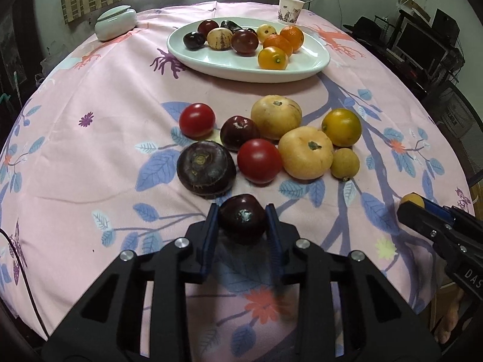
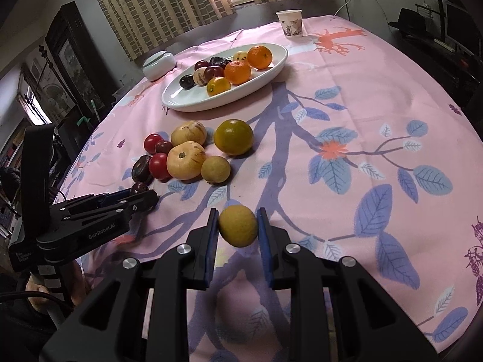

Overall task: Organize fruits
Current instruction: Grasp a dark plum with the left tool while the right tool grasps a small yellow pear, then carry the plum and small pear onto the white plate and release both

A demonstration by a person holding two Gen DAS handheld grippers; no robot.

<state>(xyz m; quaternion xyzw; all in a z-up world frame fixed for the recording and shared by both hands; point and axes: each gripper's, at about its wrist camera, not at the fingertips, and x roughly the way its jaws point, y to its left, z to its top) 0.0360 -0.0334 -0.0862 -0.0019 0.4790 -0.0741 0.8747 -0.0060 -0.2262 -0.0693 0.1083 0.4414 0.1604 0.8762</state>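
Two grippers angle downward over the pink floral tablecloth (image 1: 90, 166), each clamped on a fruit. The left gripper (image 1: 242, 221) pinches a dark purple plum (image 1: 242, 218) between its blue pads, at the near edge of the loose fruit pile. The right gripper (image 2: 237, 226) grips a small tan longan (image 2: 238, 225), well right of the pile. The white oval plate (image 1: 217, 63) of fruit sits farther back.

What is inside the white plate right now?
The white plate holds nine fruits that I can count: two oranges, a yellow-orange citrus, dark plums and pale speckled fruits. Anything hidden behind these cannot be seen.
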